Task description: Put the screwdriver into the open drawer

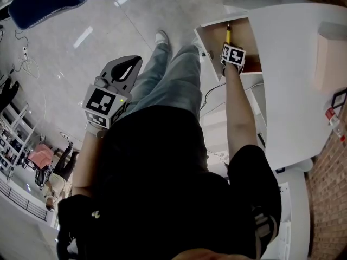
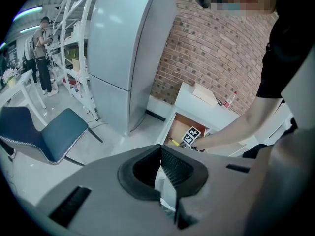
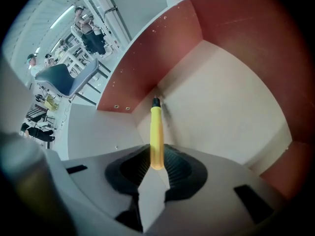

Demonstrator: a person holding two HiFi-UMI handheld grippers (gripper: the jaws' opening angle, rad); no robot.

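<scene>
Holding the right gripper steeply downward over the open drawer, you had its ribbed pads clamped on the butt end of the yellow screwdriver. The handle stuck straight out ahead of the jaws, and the dark tip sat close to the corner where the drawer's reddish side wall met its pale floor; whether the tip touched the wood could not be told. From your head view, the screwdriver lay inside the drawer's outline, pointing away from you, with the marker cube of the right gripper just behind it and your bare forearm reaching over the white cabinet. You kept the left gripper well apart from the drawer, out beside your left leg above the tiled floor. Its own view showed the jaws brought together at the tips with nothing between them, and beyond them a blue chair, a tall grey cabinet and a brick wall.
</scene>
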